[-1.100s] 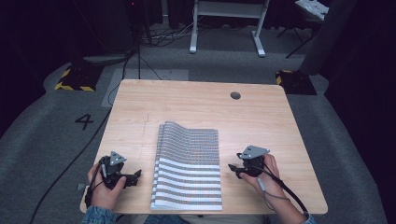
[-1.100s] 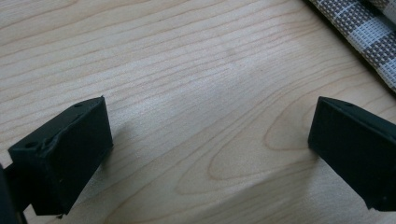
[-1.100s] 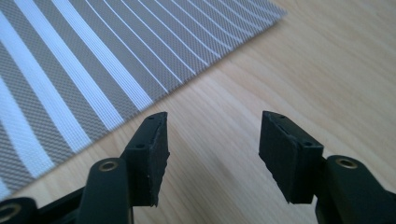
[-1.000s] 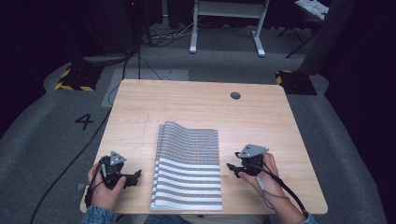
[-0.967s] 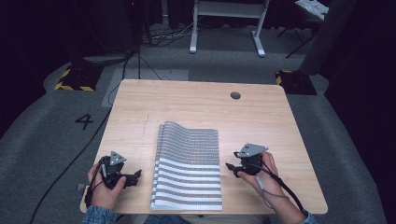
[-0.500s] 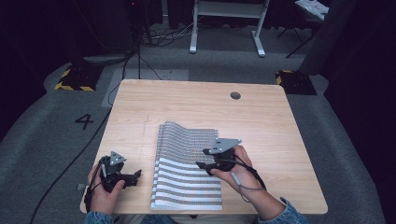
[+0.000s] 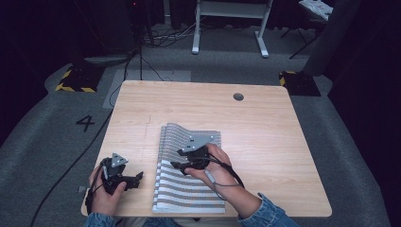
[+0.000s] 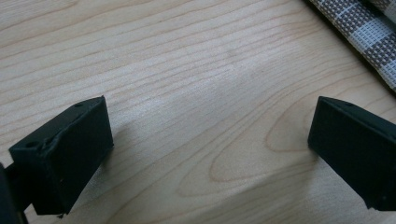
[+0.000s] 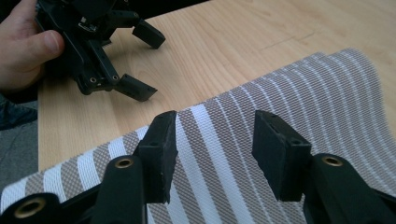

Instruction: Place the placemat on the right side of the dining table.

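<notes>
Moving in from the table's right side, the right gripper (image 7: pixel 178 159) is now hovering over the striped cloth (image 7: pixel 189 189), jaws parted and gripping nothing. Left gripper (image 7: pixel 134 179) is resting unmoved, spread wide, beside the cloth on the wooden table (image 7: pixel 265 123).

The folded grey-and-white striped woven cloth (image 7: pixel 189 175) lies on the light wooden tabletop (image 7: pixel 265 137), directly under the right claw (image 7: pixel 177 165), whose parted jaws stand over the cloth's left half. The left claw (image 7: pixel 137 178) sits on bare tabletop just left of the cloth, apart from it. A small round hole (image 7: pixel 238 97) lies well beyond the right claw, toward the far edge.
</notes>
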### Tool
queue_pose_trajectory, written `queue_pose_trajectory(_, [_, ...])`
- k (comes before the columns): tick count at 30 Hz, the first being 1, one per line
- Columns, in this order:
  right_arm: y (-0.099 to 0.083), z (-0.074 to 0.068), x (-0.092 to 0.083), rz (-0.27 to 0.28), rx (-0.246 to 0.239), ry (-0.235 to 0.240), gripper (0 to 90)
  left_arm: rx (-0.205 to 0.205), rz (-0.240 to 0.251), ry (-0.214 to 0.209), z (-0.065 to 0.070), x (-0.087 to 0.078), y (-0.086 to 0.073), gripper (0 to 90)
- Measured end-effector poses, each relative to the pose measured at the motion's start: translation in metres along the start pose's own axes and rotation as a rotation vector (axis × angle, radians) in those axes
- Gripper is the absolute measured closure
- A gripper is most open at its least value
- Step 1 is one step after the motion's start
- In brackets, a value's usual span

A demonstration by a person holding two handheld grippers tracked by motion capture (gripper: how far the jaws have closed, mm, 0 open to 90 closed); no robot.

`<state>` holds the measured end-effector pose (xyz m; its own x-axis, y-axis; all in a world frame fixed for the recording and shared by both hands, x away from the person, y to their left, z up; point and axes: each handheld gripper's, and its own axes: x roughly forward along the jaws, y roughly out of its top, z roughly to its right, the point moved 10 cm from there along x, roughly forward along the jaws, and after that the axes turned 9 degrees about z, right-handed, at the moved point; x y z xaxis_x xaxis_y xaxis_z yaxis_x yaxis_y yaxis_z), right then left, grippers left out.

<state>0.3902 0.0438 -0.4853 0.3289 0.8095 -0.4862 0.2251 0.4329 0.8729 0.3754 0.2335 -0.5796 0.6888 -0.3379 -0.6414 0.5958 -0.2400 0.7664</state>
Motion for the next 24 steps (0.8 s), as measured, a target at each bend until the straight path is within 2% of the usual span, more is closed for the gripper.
queue_pose_trajectory(1, [-0.001,-0.002,0.008,-0.019,0.008,-0.009,47.7,0.0,0.0,0.0,0.0,0.0,0.0,0.1])
queue_pose_trajectory(2, [-0.001,-0.002,0.008,-0.019,0.008,-0.009,47.7,0.0,0.001,0.001,0.0,0.0,0.0,0.1])
queue_pose_trajectory(3, [-0.002,-0.004,0.016,-0.04,0.007,-0.027,43.2,0.0,0.0,0.0,0.0,0.0,0.0,0.1])
queue_pose_trajectory(5, [-0.001,-0.005,0.023,-0.043,0.002,-0.057,39.3,0.001,0.0,0.0,0.0,0.0,0.0,0.1])
queue_pose_trajectory(6, [-0.001,-0.005,0.023,-0.043,0.002,-0.057,39.3,0.001,0.0,0.0,0.0,0.0,0.0,0.1])
queue_pose_trajectory(7, [-0.002,-0.007,0.027,-0.065,0.029,-0.086,38.5,0.001,-0.001,0.0,0.0,0.0,0.0,0.1])
queue_pose_trajectory(10, [0.0,-0.01,0.033,-0.052,0.032,-0.09,37.9,0.001,0.0,0.0,0.0,0.0,0.0,0.1])
queue_pose_trajectory(17, [0.0,-0.017,0.047,-0.061,0.033,-0.116,35.4,0.001,0.0,0.0,0.0,0.0,0.0,0.1])
queue_pose_trajectory(20, [-0.006,-0.019,0.053,-0.091,0.022,-0.115,36.5,0.0,0.0,-0.001,0.0,0.0,0.0,0.1])
queue_pose_trajectory(24, [-0.012,-0.018,0.059,-0.113,0.048,-0.129,35.5,0.0,0.0,-0.001,0.0,0.0,0.0,0.1])
